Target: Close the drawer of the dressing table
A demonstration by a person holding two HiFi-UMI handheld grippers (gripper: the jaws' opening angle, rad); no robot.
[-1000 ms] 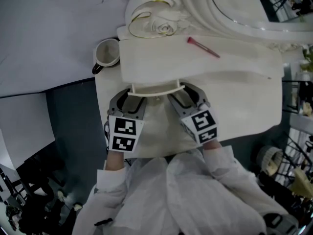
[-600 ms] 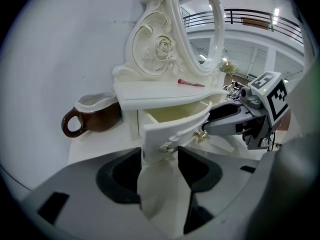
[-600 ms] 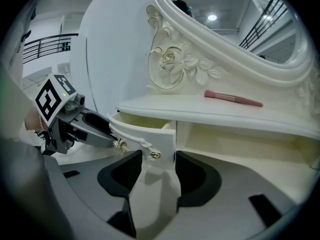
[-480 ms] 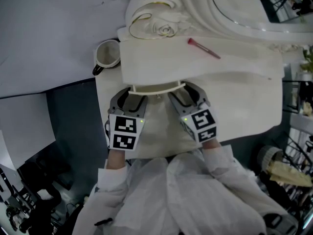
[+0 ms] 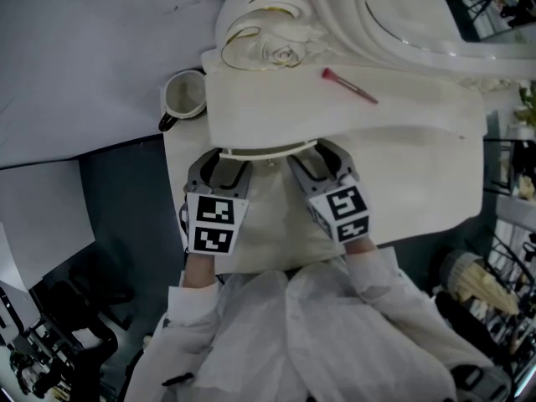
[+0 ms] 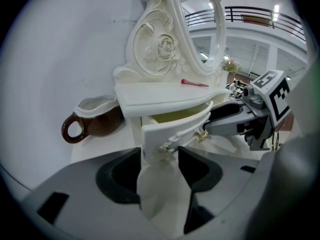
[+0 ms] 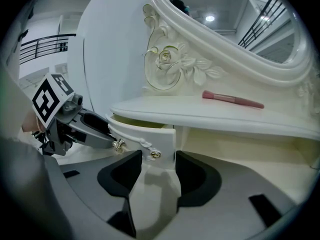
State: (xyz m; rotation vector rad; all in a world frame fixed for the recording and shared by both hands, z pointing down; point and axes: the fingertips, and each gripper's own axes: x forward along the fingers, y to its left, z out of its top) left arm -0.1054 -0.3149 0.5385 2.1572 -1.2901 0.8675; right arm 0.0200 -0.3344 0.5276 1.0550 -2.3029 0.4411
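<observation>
Two grippers, the left gripper (image 5: 219, 164) and the right gripper (image 5: 322, 159), are resting with jaws spread wide at either end of the drawer (image 5: 268, 150), which is sticking slightly out from the dressing table (image 5: 402, 107), seemingly needing one last push.

Brush (image 5: 349, 85) on dressing table (image 5: 419, 107) above drawer (image 5: 268, 151), mug (image 5: 182, 95) at left.

The light was soft and even. The white dressing table (image 5: 276, 99) looked bright, with only faint shadows. The lower left of the head view was dim. Both gripper views bent round at the edges, with black corners and blurry bottoms.
</observation>
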